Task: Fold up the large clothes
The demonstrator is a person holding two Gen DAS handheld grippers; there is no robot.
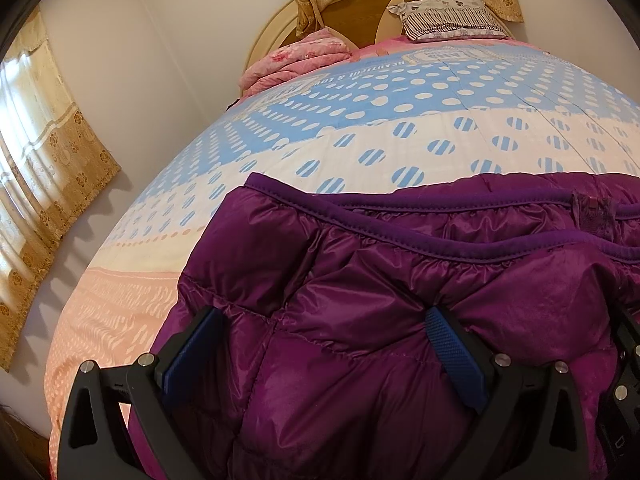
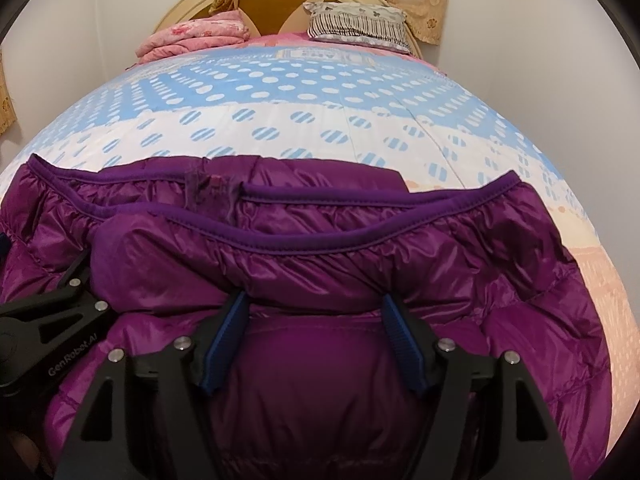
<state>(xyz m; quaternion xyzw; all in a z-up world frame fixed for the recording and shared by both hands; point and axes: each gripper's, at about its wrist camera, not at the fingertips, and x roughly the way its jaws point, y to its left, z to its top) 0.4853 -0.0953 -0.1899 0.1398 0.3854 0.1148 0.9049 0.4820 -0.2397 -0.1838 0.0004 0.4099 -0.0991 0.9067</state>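
A shiny purple quilted down jacket [image 1: 360,280] lies on the bed, its darker purple bound hem toward the headboard; it also shows in the right wrist view [image 2: 340,248]. My left gripper [image 1: 324,316] is open, its blue-padded fingers [image 1: 452,344] spread wide over the jacket's left part with fabric bulging between them. My right gripper [image 2: 314,304] is open too, fingers [image 2: 400,328] pressed against the jacket's middle fold. The left gripper's black frame [image 2: 60,304] shows at the left edge of the right wrist view.
The bed cover [image 1: 400,120] is blue and white with dots, turning peach at the near left. A folded pink blanket [image 1: 296,60] and a striped pillow [image 1: 448,16] lie by the round headboard [image 2: 276,0]. Gold curtains [image 1: 44,152] hang at left.
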